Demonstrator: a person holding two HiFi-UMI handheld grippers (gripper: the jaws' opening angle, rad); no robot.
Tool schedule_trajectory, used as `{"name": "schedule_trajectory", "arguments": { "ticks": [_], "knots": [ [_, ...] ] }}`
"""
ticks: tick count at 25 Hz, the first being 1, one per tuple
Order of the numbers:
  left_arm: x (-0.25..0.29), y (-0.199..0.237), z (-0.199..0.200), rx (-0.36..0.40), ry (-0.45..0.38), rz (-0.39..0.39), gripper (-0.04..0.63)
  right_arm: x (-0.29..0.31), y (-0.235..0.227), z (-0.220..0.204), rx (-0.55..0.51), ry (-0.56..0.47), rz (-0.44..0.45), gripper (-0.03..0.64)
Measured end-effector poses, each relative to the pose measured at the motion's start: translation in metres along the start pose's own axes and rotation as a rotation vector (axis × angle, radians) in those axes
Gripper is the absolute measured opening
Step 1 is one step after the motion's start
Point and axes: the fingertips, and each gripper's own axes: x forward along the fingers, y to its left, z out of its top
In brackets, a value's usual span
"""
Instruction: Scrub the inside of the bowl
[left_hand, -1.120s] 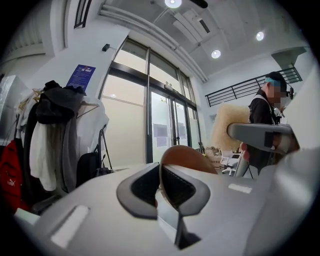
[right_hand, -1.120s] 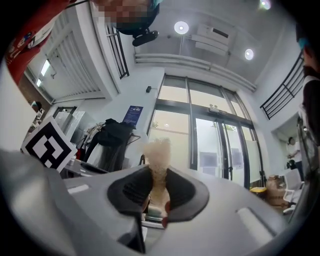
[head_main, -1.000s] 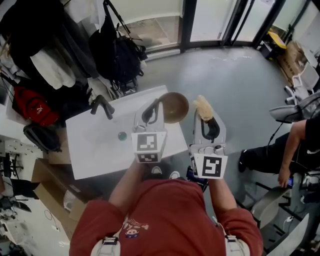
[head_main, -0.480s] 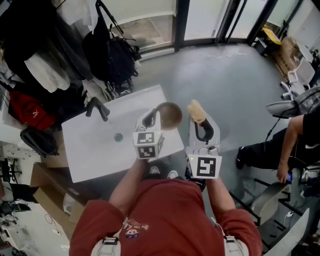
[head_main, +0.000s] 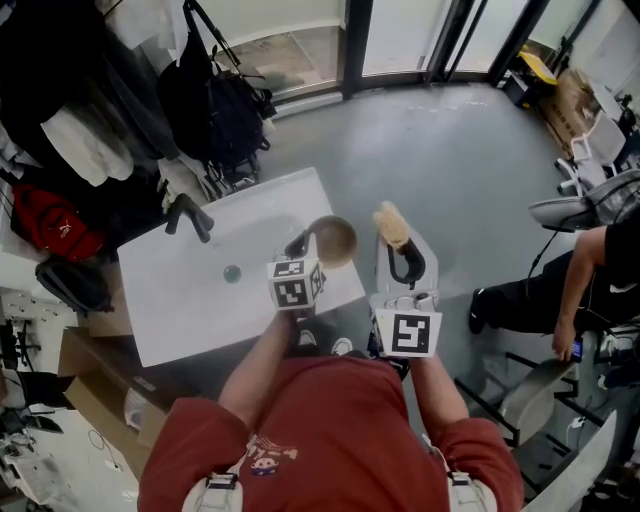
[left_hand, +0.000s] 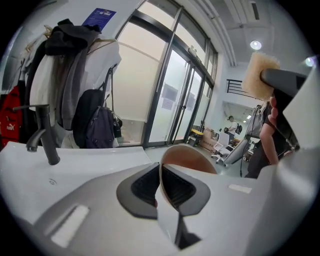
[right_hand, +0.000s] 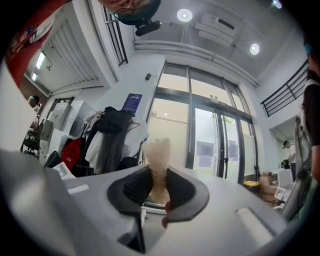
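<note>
A brown bowl hangs over the right end of the white sink, tipped on its side. My left gripper is shut on its rim; in the left gripper view the bowl stands edge-on between the dark pads. My right gripper is shut on a tan scrub sponge, held just right of the bowl and apart from it. In the right gripper view the sponge sticks up from between the pads. The same sponge shows at the upper right of the left gripper view.
A dark faucet stands at the sink's back left, with a drain in the basin. Coats and bags hang behind the sink. A seated person and office chairs are at the right. Cardboard boxes lie at the left.
The bowl and my left gripper have drawn closer to me and tilted. The right gripper with the sponge has kept its place beside the bowl.
</note>
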Motion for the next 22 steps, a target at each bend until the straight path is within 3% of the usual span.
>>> {"name": "schedule_trajectory", "arguments": {
  "ticks": [11, 22],
  "knots": [
    [0.028, 0.012, -0.059, -0.126, 0.158, 0.007, 0.023, -0.007, 0.000, -0.012, -0.015, 0.040, -0.012, 0.075],
    [0.041, 0.010, -0.085, -0.149, 0.212, 0.006, 0.025, -0.007, 0.002, -0.016, -0.026, 0.061, -0.010, 0.075]
  ]
}}
